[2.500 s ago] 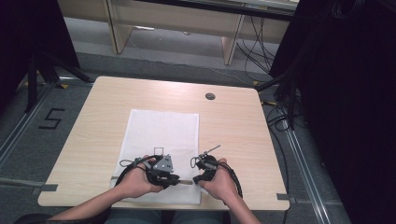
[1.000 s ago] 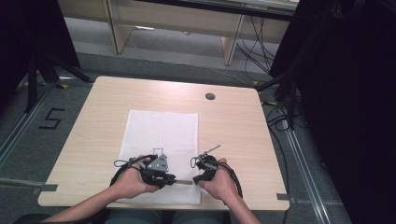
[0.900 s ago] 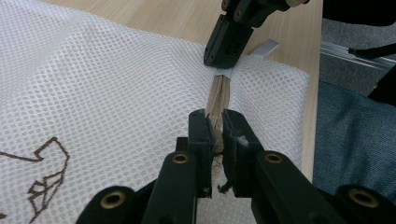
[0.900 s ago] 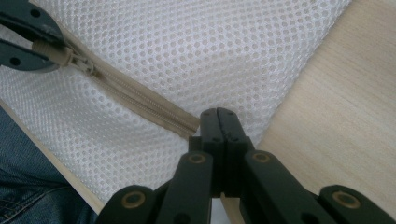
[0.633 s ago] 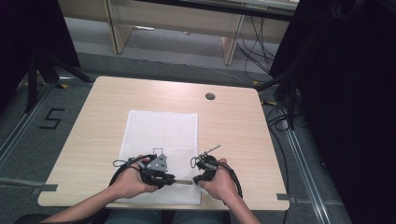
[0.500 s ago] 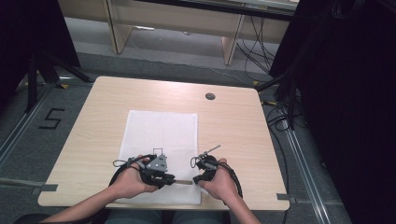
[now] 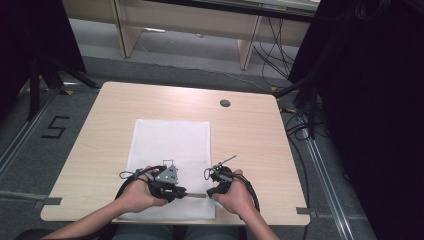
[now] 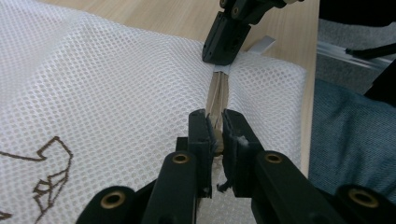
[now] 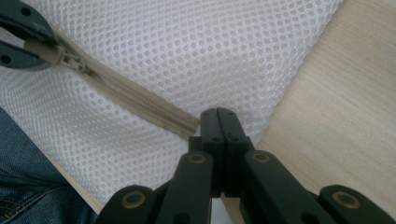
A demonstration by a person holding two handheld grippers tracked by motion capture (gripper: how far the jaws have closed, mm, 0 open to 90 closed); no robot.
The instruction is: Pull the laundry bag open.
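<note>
At desk's near edge: white mesh laundry bag (image 7: 170, 150). Left gripper (image 8: 215, 135) clamps zipper slider (image 8: 217, 140); right gripper (image 9: 218, 122) pinches zipper end. Step: unzipping. Next: steady pull apart.

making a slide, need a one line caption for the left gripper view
Left claw pinches the beige zipper of a white mesh bag, while the right claw grips the zipper's far end.

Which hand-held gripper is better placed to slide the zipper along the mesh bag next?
Left. The left hand-held gripper is clamped on the zipper pull, while the right hand-held gripper pinches the mesh bag at the zipper's end, anchoring it.
</note>
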